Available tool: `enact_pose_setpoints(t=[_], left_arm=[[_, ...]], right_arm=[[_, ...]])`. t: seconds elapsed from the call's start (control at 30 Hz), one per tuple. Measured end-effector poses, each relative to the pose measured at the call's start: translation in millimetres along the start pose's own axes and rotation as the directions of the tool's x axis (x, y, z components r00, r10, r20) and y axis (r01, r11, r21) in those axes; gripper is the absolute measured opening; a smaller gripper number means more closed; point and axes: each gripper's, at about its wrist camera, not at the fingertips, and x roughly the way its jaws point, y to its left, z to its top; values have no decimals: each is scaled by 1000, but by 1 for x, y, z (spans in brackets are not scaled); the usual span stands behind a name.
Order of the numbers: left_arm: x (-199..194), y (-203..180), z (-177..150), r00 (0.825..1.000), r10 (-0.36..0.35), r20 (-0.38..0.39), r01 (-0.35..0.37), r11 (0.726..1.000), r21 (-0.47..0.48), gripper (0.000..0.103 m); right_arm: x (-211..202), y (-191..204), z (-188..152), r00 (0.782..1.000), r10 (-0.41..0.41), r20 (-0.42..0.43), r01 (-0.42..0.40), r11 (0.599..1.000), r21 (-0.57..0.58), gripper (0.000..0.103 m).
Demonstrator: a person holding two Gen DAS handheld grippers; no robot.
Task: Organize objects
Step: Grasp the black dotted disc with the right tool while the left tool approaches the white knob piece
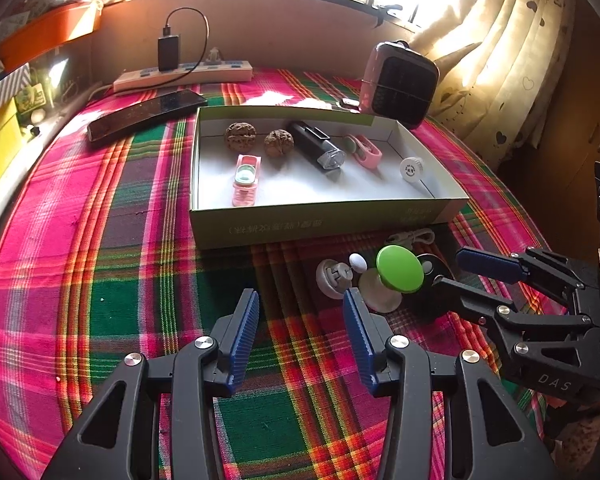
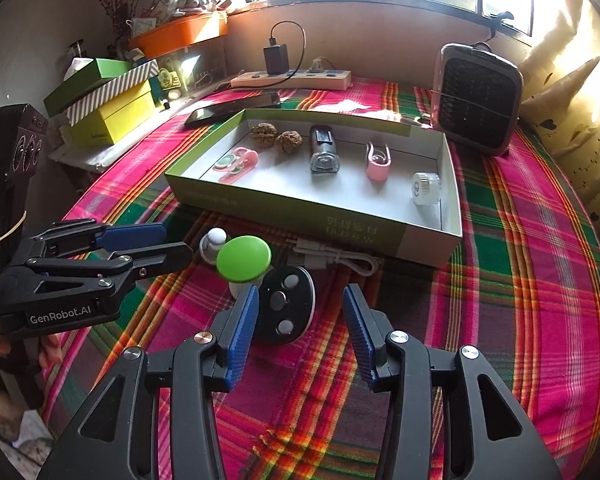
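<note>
A green-walled cardboard tray [image 1: 320,224] [image 2: 340,224] holds two walnuts [image 1: 240,136], a black bike light [image 1: 320,148], two pink clips [image 1: 246,180] and a white cap [image 1: 411,168]. In front of it on the plaid cloth lie a green-capped mushroom toy [image 1: 400,268] [image 2: 244,258], a black oval device [image 2: 286,304], a grey round piece [image 1: 334,278] and a white cable [image 2: 332,258]. My left gripper [image 1: 300,320] is open and empty, just left of the mushroom. My right gripper [image 2: 300,320] is open and empty, just short of the black oval device.
A pink heater [image 1: 400,84] [image 2: 478,100] stands behind the tray at right. A phone [image 1: 148,114] and a power strip [image 1: 184,74] lie at the back. Stacked boxes [image 2: 108,96] sit at the table's left edge. Curtains [image 1: 500,60] hang at right.
</note>
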Motion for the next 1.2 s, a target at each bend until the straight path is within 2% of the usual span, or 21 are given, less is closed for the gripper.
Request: enact_pose_setpoints(t=[0.3, 0.87, 1.2], left_arm=[[6, 1, 1, 999, -32, -17, 32, 999, -5, 43], [13, 1, 7, 997, -67, -35, 66, 998, -16, 45], [18, 0, 12, 998, -52, -33, 52, 999, -11, 45]], right_arm=[[15, 1, -2, 999, -3, -39, 3, 1000, 1, 45], [18, -6, 0, 1000, -5, -30, 5, 1000, 12, 45], [15, -12, -3, 1000, -4, -24, 5, 1000, 30, 45]])
